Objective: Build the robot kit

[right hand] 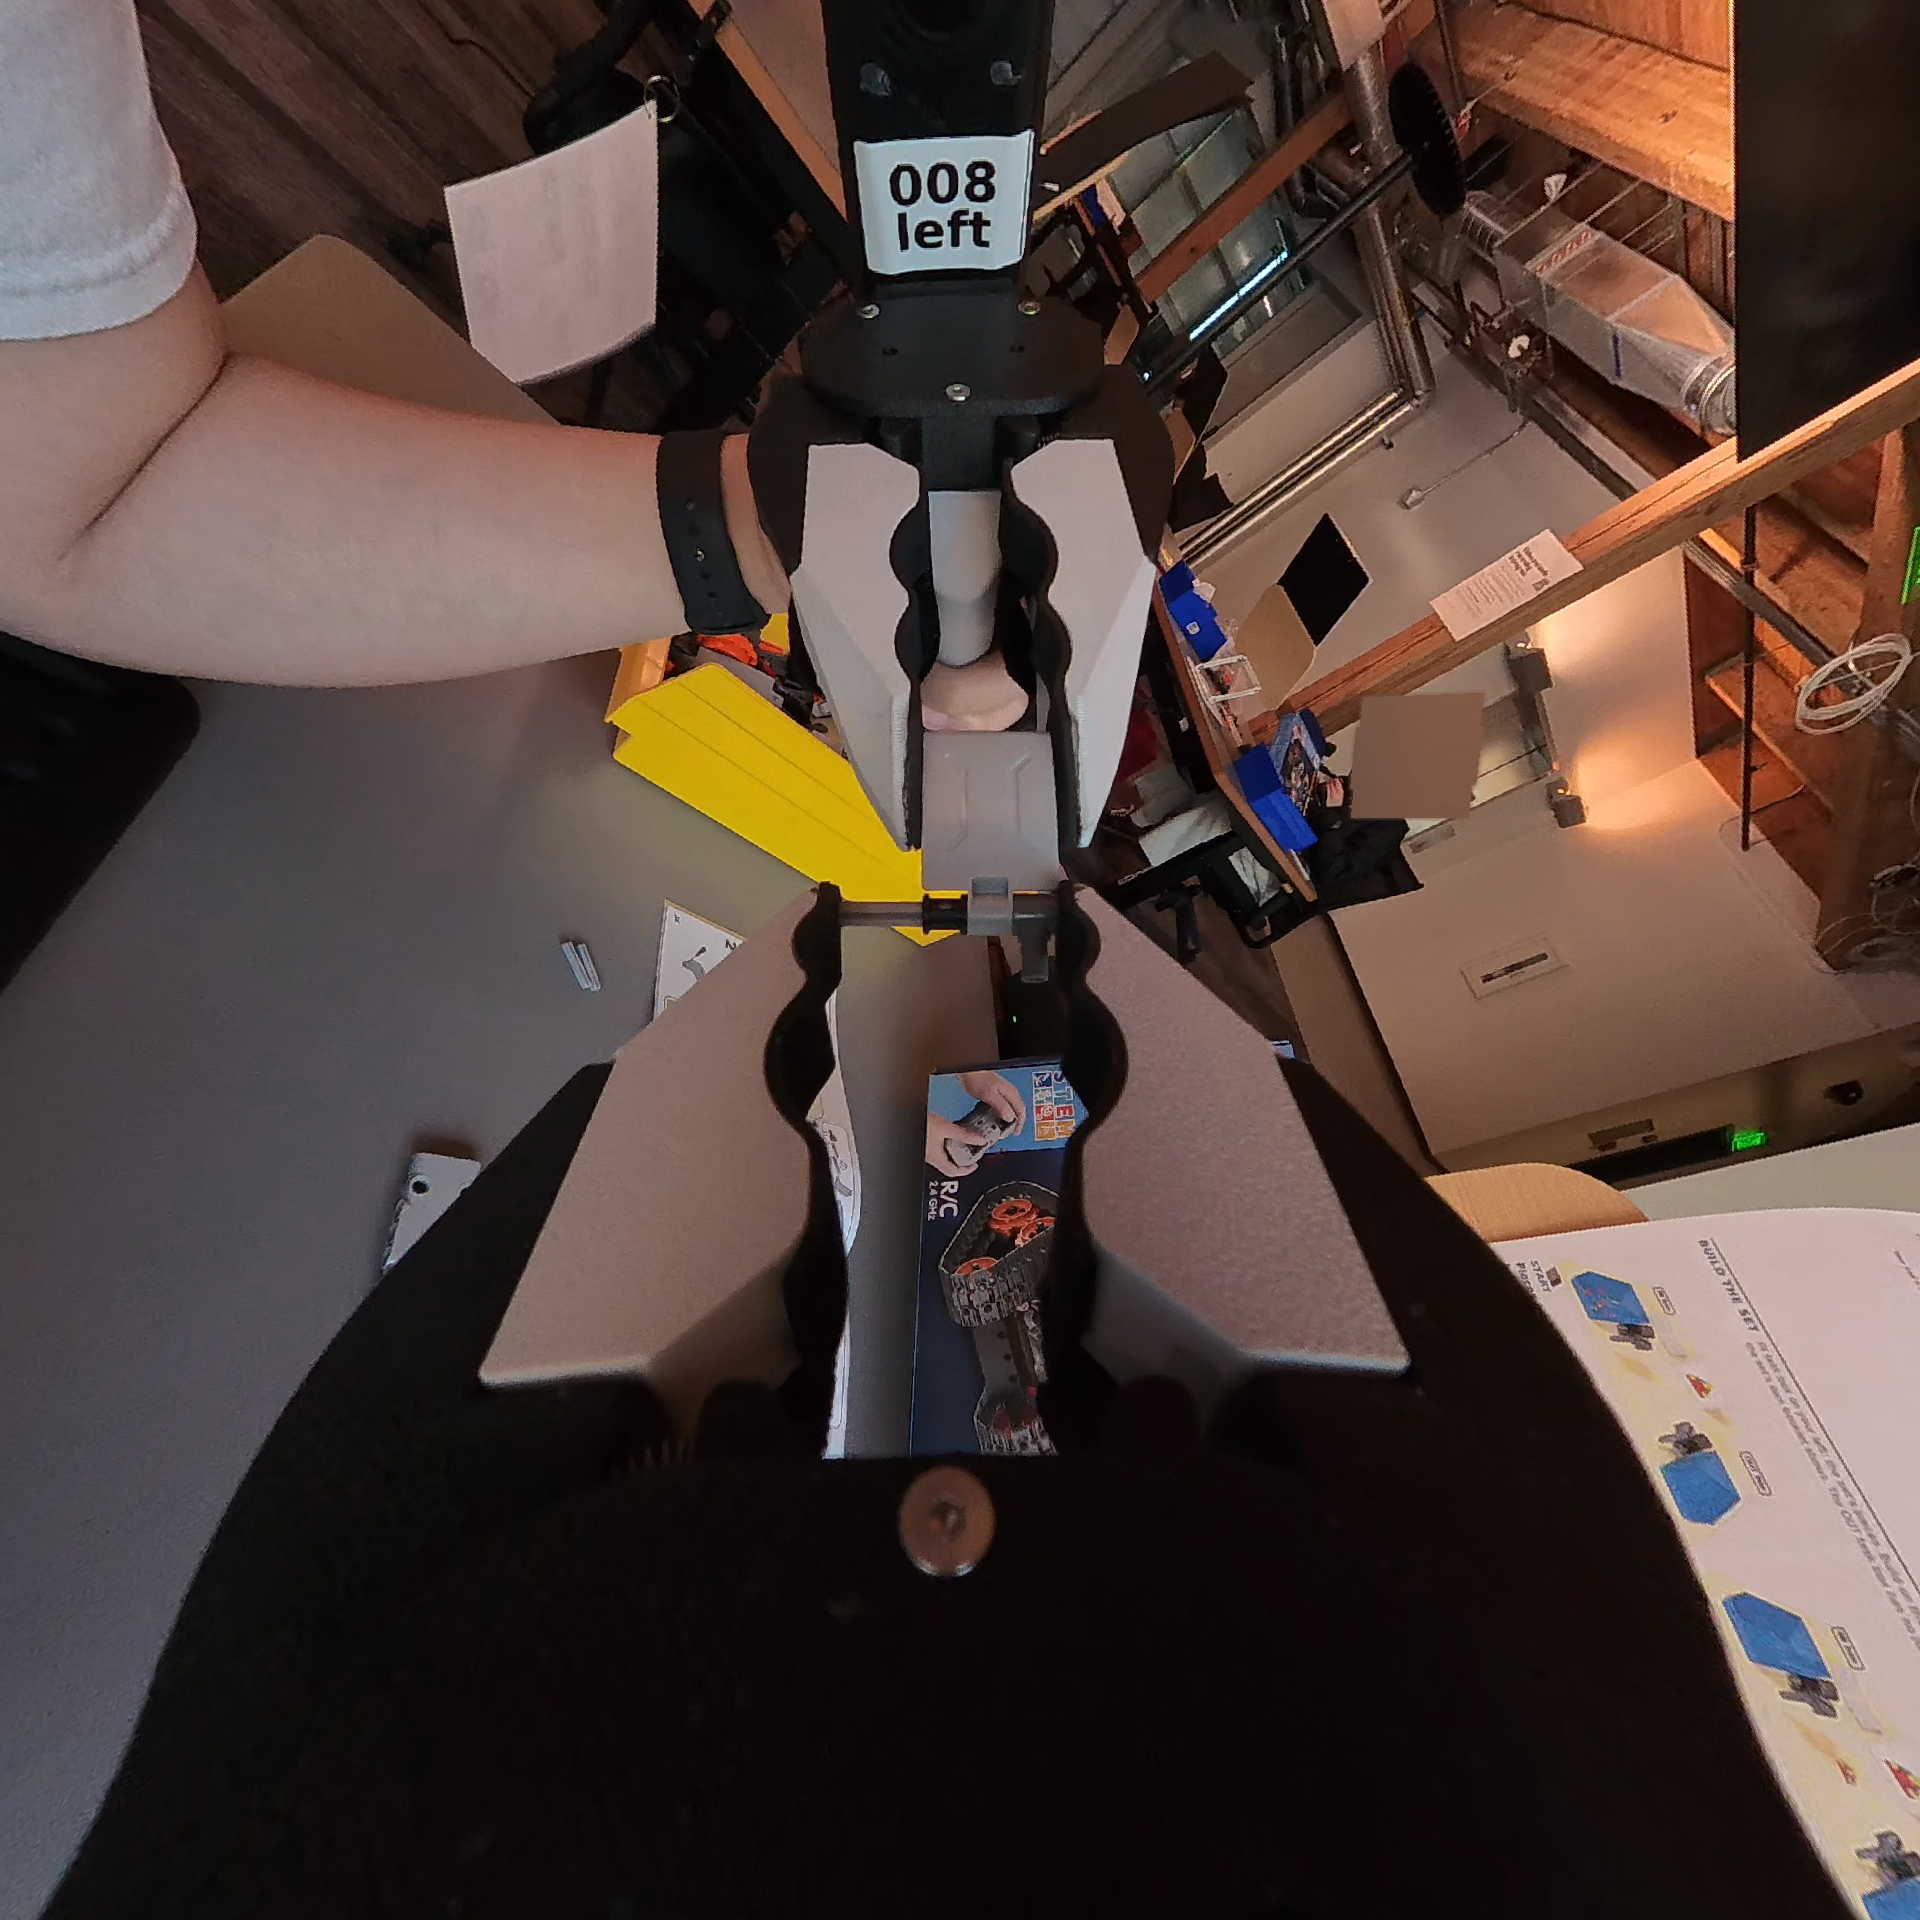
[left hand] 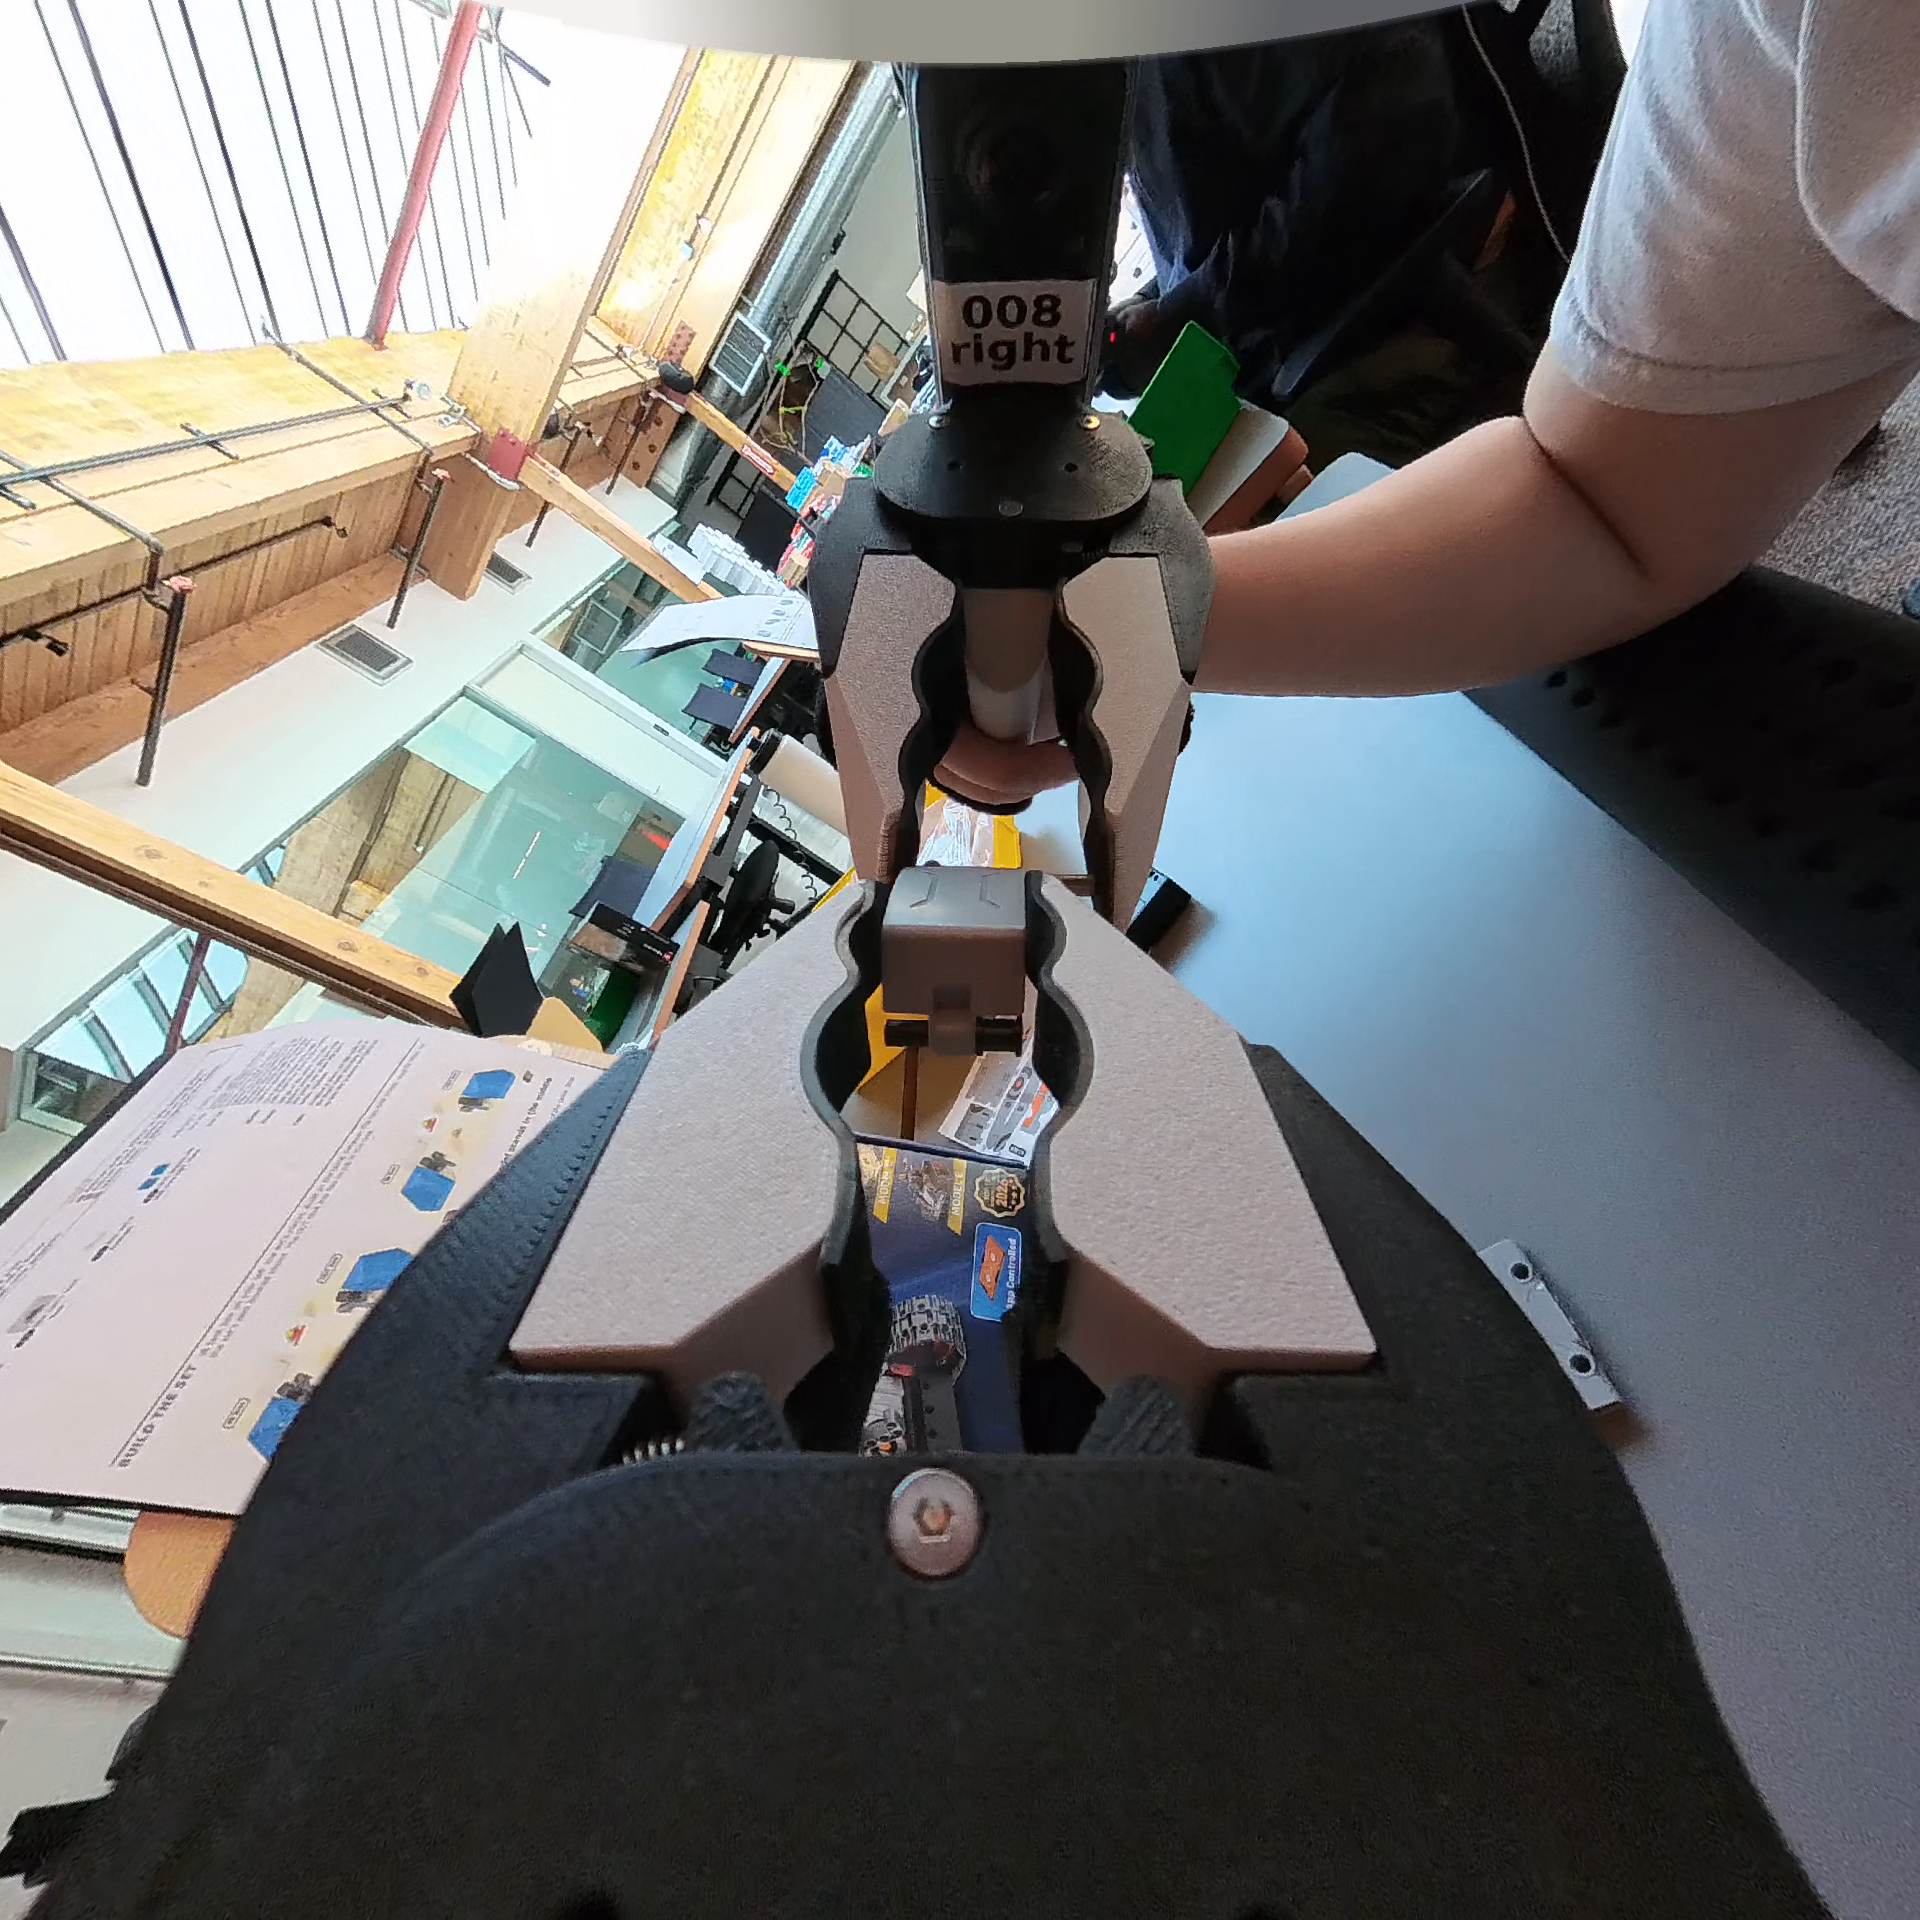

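A boxy grey plastic block [left hand: 951, 951], with a small black axle and grey connector hanging from its underside, is being gripped between the fingertips of the left gripper [left hand: 951, 935]; its jaws are being pressed against the block's two sides. In the right wrist view the same grey block [right hand: 987, 810] is being seen from the other side, held at the far gripper's tips.

The right gripper [right hand: 945, 920] is being held tip to tip against the left one, above the table. A thin dark axle carrying a grey connector piece [right hand: 987, 920] is being clamped across its fingertips, with the jaws closed onto the ends of that axle assembly. The piece is lying directly under the grey block, touching or nearly touching it; which of the two cannot be told.

Below the meeting grippers, a blue printed cardboard box picturing a tracked vehicle [right hand: 992, 1278] is lying on the pale grey tabletop [right hand: 312, 935]. A yellow plastic tray [right hand: 748, 769] is being seen beyond it, near the person's left forearm, which is wearing a black wrist strap [right hand: 701, 540]. A white printed instruction sheet with blue pictures [left hand: 239, 1236] is lying to one side. A small flat grey beam with holes [left hand: 1553, 1320] is resting alone on the table, well apart from the box.
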`<state>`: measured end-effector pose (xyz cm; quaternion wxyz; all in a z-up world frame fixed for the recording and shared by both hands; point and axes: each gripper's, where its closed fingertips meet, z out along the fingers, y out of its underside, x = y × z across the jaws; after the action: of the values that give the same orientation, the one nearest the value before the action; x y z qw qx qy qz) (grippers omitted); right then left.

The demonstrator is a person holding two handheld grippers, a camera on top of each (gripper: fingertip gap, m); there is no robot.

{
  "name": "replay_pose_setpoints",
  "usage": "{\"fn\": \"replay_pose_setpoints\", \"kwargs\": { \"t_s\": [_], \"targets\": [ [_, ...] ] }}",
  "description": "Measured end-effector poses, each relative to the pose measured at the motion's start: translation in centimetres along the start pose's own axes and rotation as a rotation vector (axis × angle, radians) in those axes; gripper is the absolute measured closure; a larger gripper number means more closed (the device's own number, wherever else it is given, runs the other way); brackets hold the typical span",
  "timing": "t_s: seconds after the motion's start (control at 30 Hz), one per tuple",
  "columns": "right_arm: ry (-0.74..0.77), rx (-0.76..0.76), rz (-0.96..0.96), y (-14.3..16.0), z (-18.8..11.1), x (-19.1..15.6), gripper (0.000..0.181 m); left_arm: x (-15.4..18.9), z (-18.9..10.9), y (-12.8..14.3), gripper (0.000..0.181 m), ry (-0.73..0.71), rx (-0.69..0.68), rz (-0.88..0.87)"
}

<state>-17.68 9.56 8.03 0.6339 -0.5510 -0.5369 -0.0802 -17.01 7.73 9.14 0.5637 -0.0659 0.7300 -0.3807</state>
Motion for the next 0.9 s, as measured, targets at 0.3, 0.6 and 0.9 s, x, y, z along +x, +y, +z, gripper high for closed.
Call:
{"fn": "replay_pose_setpoints", "kwargs": {
  "t_s": [0.3,0.6,0.9],
  "targets": [
    [-0.006,-0.011,-0.003,0.0,-0.1,-0.2,0.143,0.2,0.0,-0.1,0.156,0.023,0.016,-0.029],
    [-0.018,-0.027,0.051,0.7,0.4,-0.1,0.141,-0.1,0.0,0.6,0.156,0.009,-0.016,-0.032],
    [0.003,-0.062,0.021,1.1,0.3,0.2,0.142,-0.2,0.1,1.2,0.156,0.004,-0.038,-0.033]
  ]
}}
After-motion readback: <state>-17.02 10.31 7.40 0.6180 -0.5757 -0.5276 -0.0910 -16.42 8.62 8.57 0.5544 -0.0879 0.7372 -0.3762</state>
